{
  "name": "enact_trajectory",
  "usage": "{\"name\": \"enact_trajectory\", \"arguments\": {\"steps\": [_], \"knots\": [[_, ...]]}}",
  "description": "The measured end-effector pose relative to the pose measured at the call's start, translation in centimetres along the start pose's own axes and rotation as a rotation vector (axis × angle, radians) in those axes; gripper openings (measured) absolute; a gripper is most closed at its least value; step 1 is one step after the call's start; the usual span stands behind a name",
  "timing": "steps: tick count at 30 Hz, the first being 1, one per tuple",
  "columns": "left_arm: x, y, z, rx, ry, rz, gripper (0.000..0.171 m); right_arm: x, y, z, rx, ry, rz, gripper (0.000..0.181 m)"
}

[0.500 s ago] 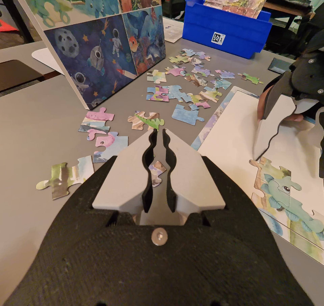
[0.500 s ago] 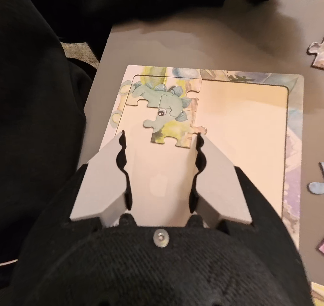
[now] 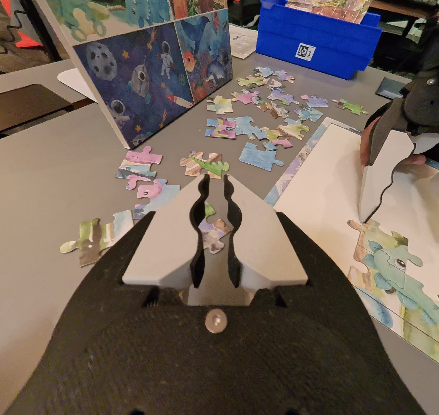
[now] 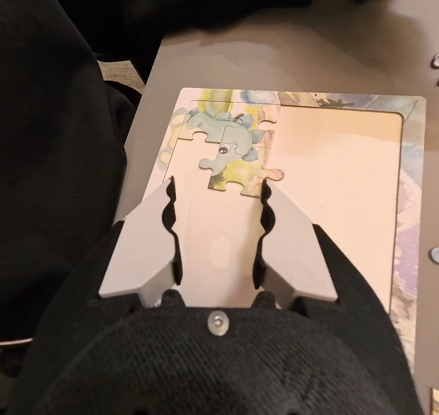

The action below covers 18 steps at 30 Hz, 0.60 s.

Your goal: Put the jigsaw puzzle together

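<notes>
The puzzle board (image 3: 320, 189) lies flat on the grey table, to the right. Three joined pieces showing a teal dinosaur (image 3: 389, 265) sit in its near corner; they also show in the right wrist view (image 4: 232, 142). My right gripper (image 4: 218, 181) is open wide and empty over the bare board (image 4: 332, 189). Its right fingertip (image 4: 266, 184) touches the edge of the joined pieces. My left gripper (image 3: 216, 177) hovers over the table with a narrow gap between its jaws. A loose purple-and-green piece (image 3: 213, 234) lies on the table under that gap.
Several loose pieces (image 3: 261, 118) are scattered on the table (image 3: 59, 189) ahead and to the left. A picture board (image 3: 147, 75) stands upright at the back left. A blue bin (image 3: 318, 35) sits at the back. A person's hand (image 3: 363, 146) holds the right gripper.
The left gripper's jaws stand slightly wider apart and its view has shifted a little. The right gripper has hardly moved.
</notes>
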<state>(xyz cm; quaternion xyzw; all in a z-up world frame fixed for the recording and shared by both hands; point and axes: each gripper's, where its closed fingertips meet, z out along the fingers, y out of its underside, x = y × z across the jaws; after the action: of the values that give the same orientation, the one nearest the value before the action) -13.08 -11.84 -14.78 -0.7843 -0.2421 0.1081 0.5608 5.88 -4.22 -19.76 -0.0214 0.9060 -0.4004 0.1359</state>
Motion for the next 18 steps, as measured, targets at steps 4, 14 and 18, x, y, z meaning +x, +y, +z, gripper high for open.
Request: {"name": "enact_trajectory", "arguments": {"steps": [4,14,18], "knots": [[-1.8,-0.3,-0.7,0.029,-0.098,-0.012,0.012,0.5,-0.4,-0.6,0.023,0.028,-0.008,0.072],[-6.6,-1.3,-5.1,0.071,-0.363,-0.02,0.014,10.2,-0.3,-9.3,0.221,0.495,0.173,0.06],[-6.6,-0.7,-4.8,0.049,-0.349,-0.044,0.015,13.4,1.0,-14.4,0.348,0.662,0.285,0.057]]}}
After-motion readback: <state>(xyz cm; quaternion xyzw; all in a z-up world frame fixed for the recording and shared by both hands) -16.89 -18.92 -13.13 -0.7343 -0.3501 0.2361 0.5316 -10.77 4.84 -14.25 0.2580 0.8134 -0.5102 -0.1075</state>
